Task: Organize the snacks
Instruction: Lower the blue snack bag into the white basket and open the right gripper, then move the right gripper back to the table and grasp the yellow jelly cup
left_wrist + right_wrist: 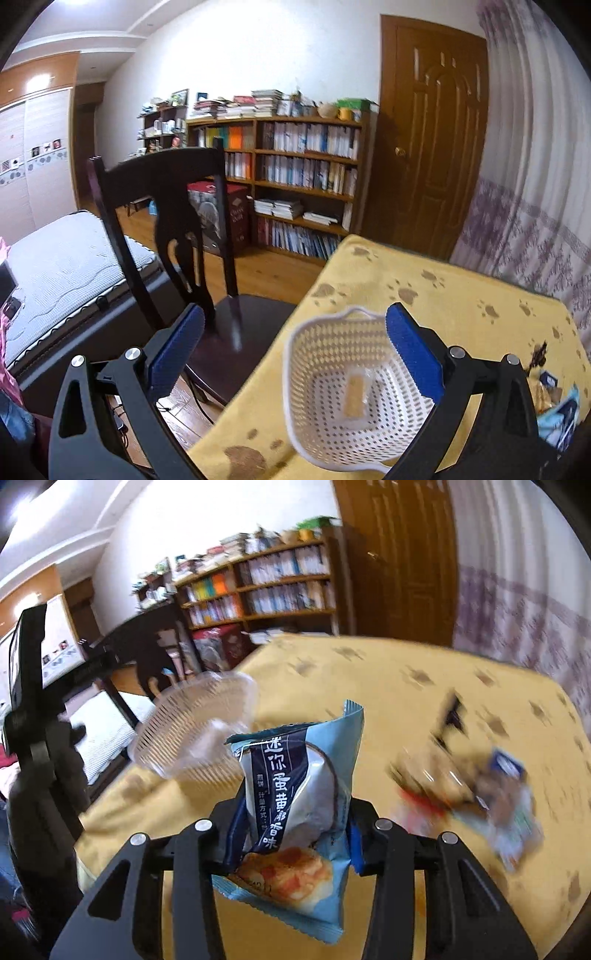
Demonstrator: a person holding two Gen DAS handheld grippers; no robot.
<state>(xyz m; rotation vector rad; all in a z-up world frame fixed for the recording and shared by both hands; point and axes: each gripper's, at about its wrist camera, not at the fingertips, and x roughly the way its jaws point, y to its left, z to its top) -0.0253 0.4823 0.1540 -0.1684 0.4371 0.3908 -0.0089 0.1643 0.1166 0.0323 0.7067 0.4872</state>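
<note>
A white perforated basket [314, 417] sits on the yellow paw-print tablecloth [443, 295] near its left edge. One clear-wrapped yellowish snack [356, 395] lies in its bottom. My left gripper [295, 314] is open. Its right blue pad hangs over the basket and its left pad over the chair, touching nothing. My right gripper [295, 834] is shut on a light blue snack packet [295, 794], held upright above the table. The basket [195, 731] shows blurred ahead to its left. A loose pile of snacks [472, 794] lies to the right.
A dark wooden chair [159, 206] stands against the table's left side. Behind are a bed [66, 266], a bookshelf [303, 177], a brown door [436, 140] and curtains [535, 184] on the right. The left-hand device [33, 709] shows at the right wrist view's left edge.
</note>
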